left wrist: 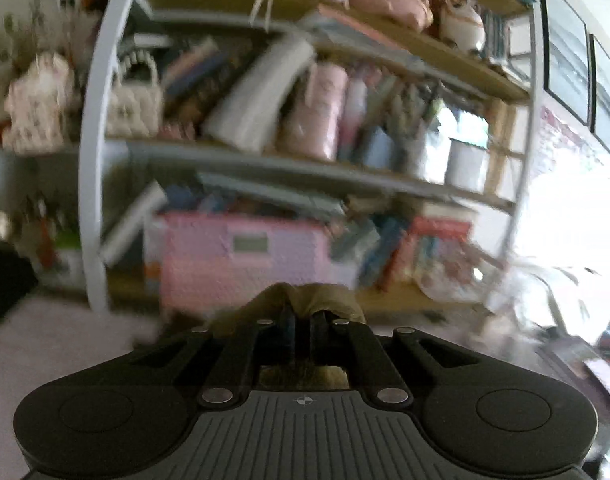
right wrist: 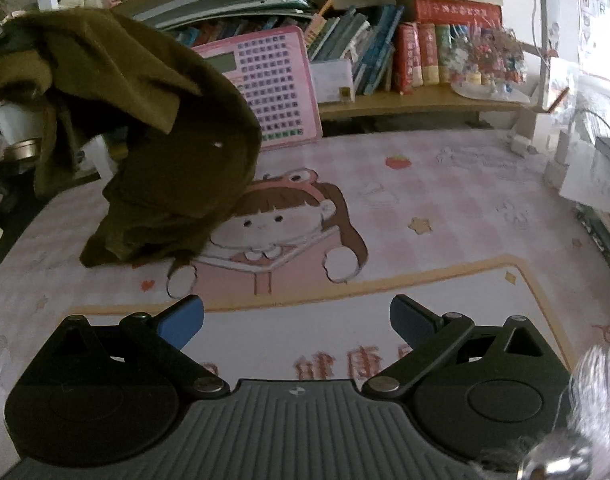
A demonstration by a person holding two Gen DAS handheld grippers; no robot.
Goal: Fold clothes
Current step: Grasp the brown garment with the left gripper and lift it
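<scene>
Left tongs clamped on olive garment, held raised (lower end on surface); right tongs spread wide, empty, angled down.

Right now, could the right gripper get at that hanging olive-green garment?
Probably yes: the right gripper is open and empty, and only bare pink cartoon mat lies between it and the olive-green garment.

Red characters on desk mat, unreadable
</scene>
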